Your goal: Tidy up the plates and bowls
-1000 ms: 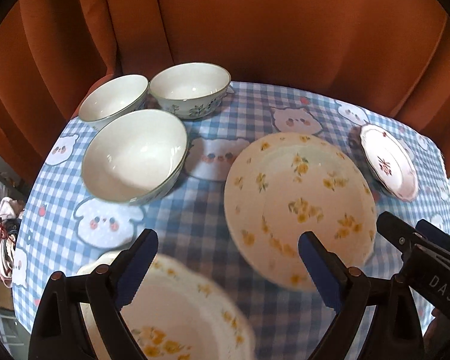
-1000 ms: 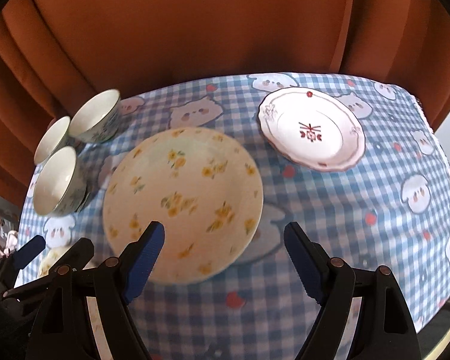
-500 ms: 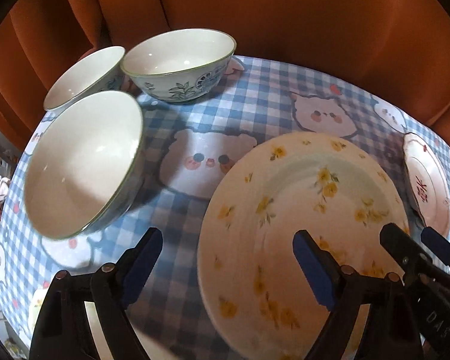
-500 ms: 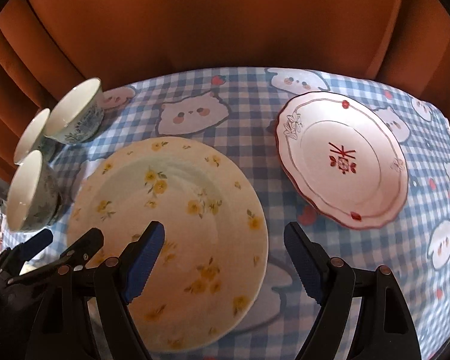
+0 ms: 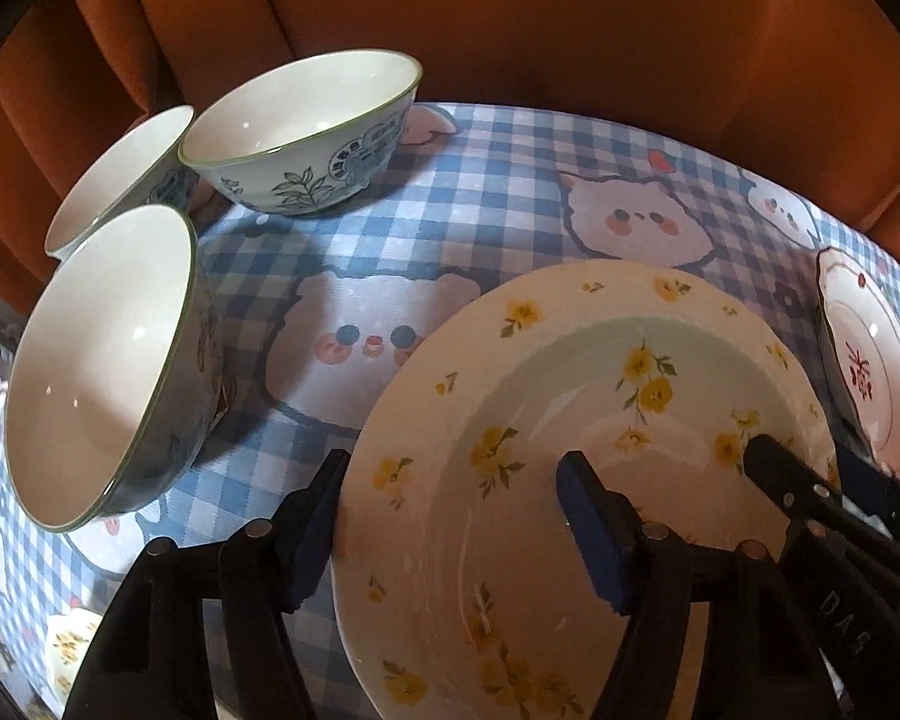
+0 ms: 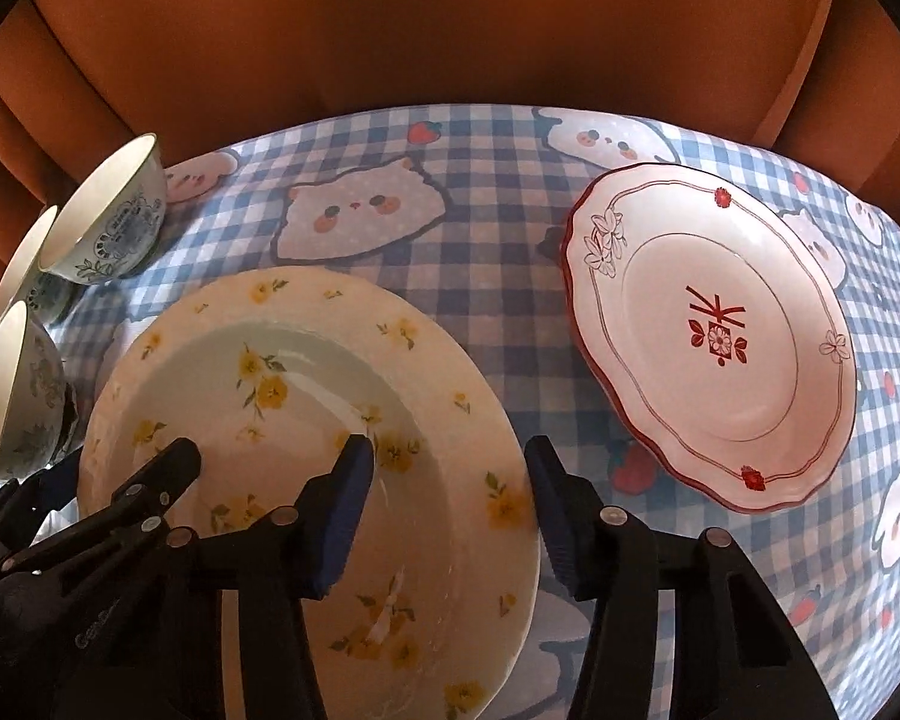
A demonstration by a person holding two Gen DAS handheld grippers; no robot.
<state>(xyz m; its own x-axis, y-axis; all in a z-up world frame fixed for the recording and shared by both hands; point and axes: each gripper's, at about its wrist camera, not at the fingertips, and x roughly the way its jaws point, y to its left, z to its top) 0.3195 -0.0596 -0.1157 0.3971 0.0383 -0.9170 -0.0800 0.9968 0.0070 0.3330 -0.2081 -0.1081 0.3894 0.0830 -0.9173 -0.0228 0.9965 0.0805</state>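
A large cream plate with yellow flowers (image 5: 570, 420) (image 6: 306, 396) lies on the blue checked tablecloth (image 5: 498, 198). My left gripper (image 5: 450, 531) straddles its left rim, one pad outside the edge and one over the well. Its jaws are closing and I see no pad pressing. My right gripper (image 6: 450, 510) straddles the plate's right rim in the same way, also closing. Each gripper shows in the other's view. Three white bowls with green-blue patterns (image 5: 300, 120) (image 5: 120, 174) (image 5: 102, 360) stand at the left. A white plate with red trim (image 6: 714, 336) (image 5: 870, 360) lies to the right.
An orange curtain (image 6: 450, 30) hangs close behind the table's far edge. A small plate with yellow flowers (image 5: 66, 642) peeks out at the near left corner. The nearest bowl stands a short way from the left gripper's outer finger.
Both grippers have come down and forward onto the yellow-flowered plate, which now fills the lower part of each view. Their jaws have narrowed around its opposite rims.
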